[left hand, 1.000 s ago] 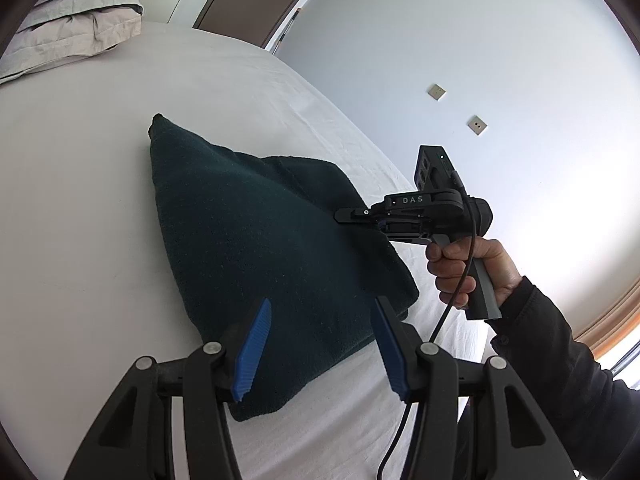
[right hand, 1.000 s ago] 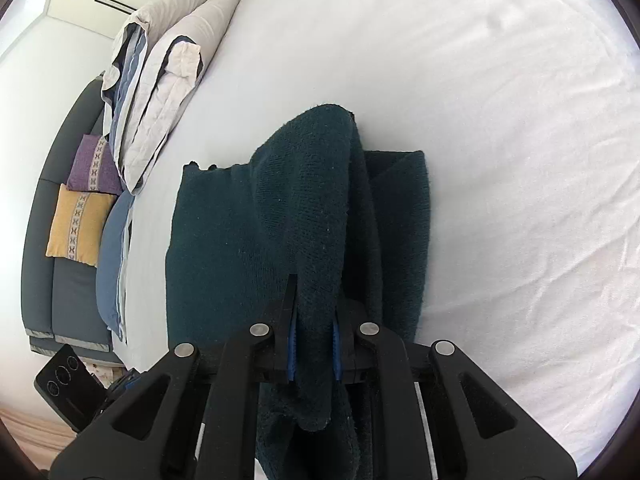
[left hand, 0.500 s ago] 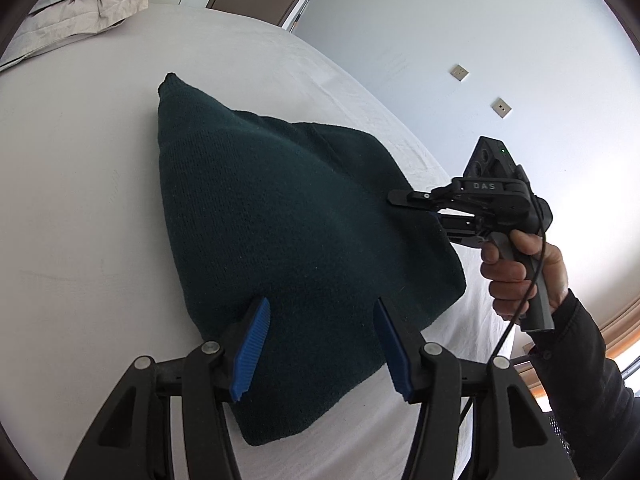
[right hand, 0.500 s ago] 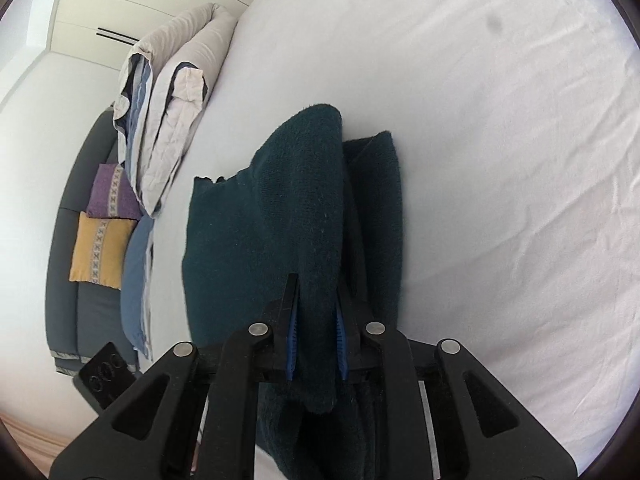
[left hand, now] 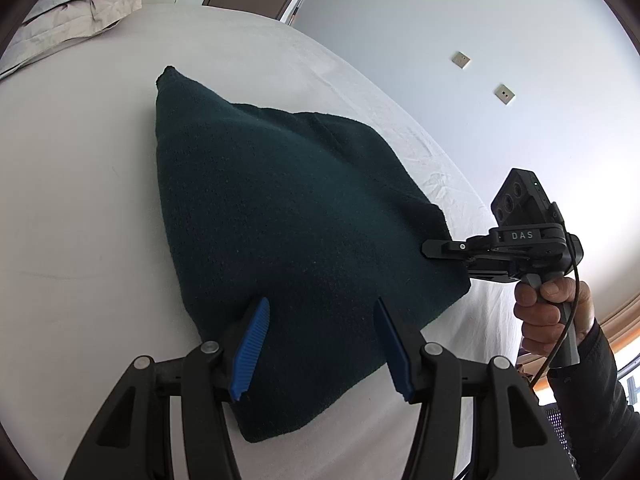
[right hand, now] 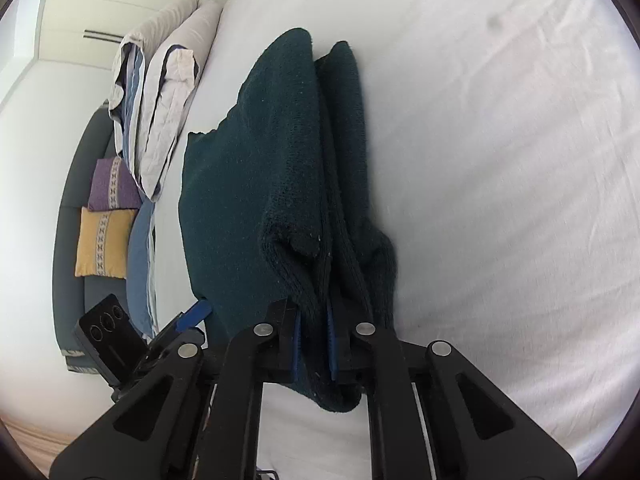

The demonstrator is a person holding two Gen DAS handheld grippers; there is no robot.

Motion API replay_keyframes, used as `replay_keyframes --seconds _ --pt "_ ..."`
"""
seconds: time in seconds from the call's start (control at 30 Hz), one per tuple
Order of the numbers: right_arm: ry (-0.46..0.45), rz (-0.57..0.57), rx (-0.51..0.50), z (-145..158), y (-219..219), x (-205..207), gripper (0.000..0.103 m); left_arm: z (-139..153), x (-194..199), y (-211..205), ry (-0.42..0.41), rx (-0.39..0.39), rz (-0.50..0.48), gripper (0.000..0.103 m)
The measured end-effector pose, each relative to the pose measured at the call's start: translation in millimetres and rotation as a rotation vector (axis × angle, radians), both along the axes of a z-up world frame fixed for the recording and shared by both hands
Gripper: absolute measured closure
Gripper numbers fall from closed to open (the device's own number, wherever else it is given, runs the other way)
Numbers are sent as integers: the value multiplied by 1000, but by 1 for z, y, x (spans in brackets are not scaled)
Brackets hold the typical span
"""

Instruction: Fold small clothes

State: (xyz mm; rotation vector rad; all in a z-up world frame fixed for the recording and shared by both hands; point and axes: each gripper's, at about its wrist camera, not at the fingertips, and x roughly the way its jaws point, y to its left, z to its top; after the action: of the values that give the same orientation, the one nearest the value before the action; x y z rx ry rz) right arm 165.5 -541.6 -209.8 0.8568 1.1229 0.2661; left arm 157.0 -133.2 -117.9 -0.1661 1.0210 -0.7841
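Note:
A dark green knit garment [left hand: 280,220] lies on the white bed, part of it lifted. My right gripper [right hand: 314,338] is shut on a bunched fold of the garment [right hand: 288,152] and holds that edge up off the sheet. In the left wrist view the right gripper [left hand: 430,249] grips the garment's right corner. My left gripper [left hand: 320,346] is open, its blue pads [left hand: 250,350] spread just above the garment's near edge, holding nothing. It also shows in the right wrist view [right hand: 192,314] at the lower left.
White bed sheet [right hand: 500,160] spreads all around the garment. Folded pillows and bedding [right hand: 160,92] lie at the bed's head. A grey sofa with purple and yellow cushions [right hand: 102,240] stands beyond the bed. A wall with sockets [left hand: 502,94] is behind.
My right gripper has pulled the held fold rightward and toward me, stretching the garment wider. My left gripper has stayed open over the garment's near edge.

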Motion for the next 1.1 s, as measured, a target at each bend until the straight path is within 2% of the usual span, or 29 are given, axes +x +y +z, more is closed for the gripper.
replay_keyframes --seconds 0.13,0.27,0.33,0.37,0.57,0.67,0.73,0.8,0.9,1.03,1.1 --pt "-21 -6 10 3 -2 -17 95 -1 -1 -8 -2 21 -9 46" --pt "9 -33 51 -22 -13 -18 95 -7 -1 -15 8 39 -19 46" --pt "1 -66 123 -36 -23 -13 96 -10 0 -19 11 52 -23 46" --pt "-3 -65 126 -36 -23 -11 96 -10 1 -19 11 48 -21 46" --pt "-15 -15 -14 -11 -9 -10 93 2 -3 -12 -7 19 -1 46" --pt "-21 -50 -116 17 -13 -16 85 16 -1 -10 -54 3 9 46" --pt "-86 -68 -173 45 -14 -12 81 23 8 -15 -86 13 13 45" --pt "-172 -61 -165 69 -9 -1 81 29 22 -23 -111 33 20 46" --pt "-225 10 -119 80 9 33 81 32 50 -32 -132 48 50 46" --pt "-158 31 -101 57 34 91 81 28 83 -44 -149 88 78 46" --pt "-129 42 -153 43 43 114 81 16 95 -53 -133 135 73 46"
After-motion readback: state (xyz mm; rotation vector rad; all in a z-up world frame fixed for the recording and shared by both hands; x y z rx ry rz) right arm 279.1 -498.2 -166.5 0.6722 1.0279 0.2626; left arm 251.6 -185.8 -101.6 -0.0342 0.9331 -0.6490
